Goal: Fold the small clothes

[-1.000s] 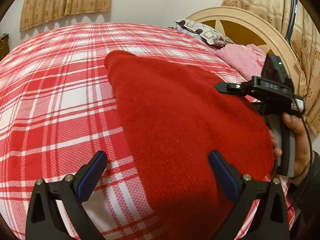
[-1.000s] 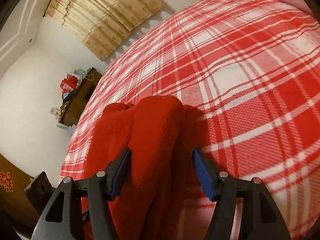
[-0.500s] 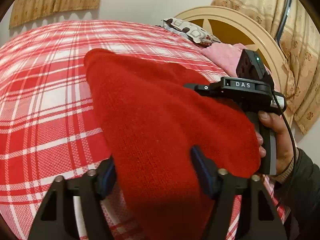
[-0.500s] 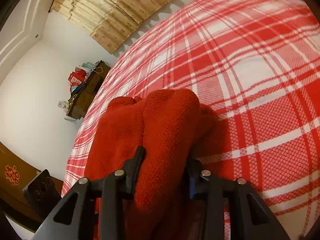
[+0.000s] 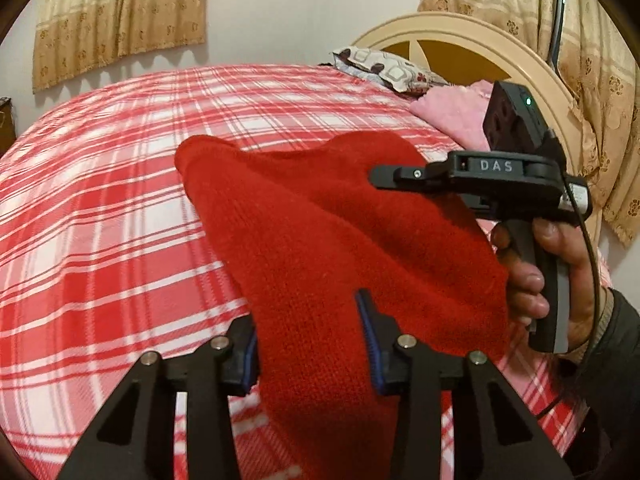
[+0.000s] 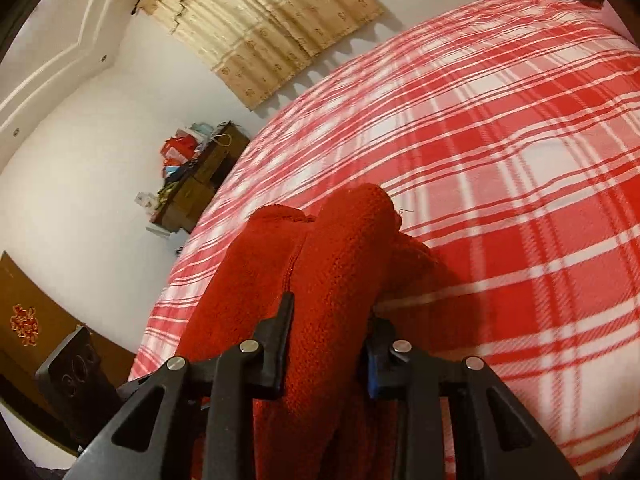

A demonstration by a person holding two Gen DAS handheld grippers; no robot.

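Both grippers, left gripper [image 5: 310,344] and right gripper [image 6: 330,344], have just closed onto the red knit garment [image 5: 320,240] (only the left view shows a hand [image 5: 560,280]).

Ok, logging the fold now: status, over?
Left gripper and right gripper just closed on red knit garment. Near edge lifted off plaid bed cover. Nothing obstructing.
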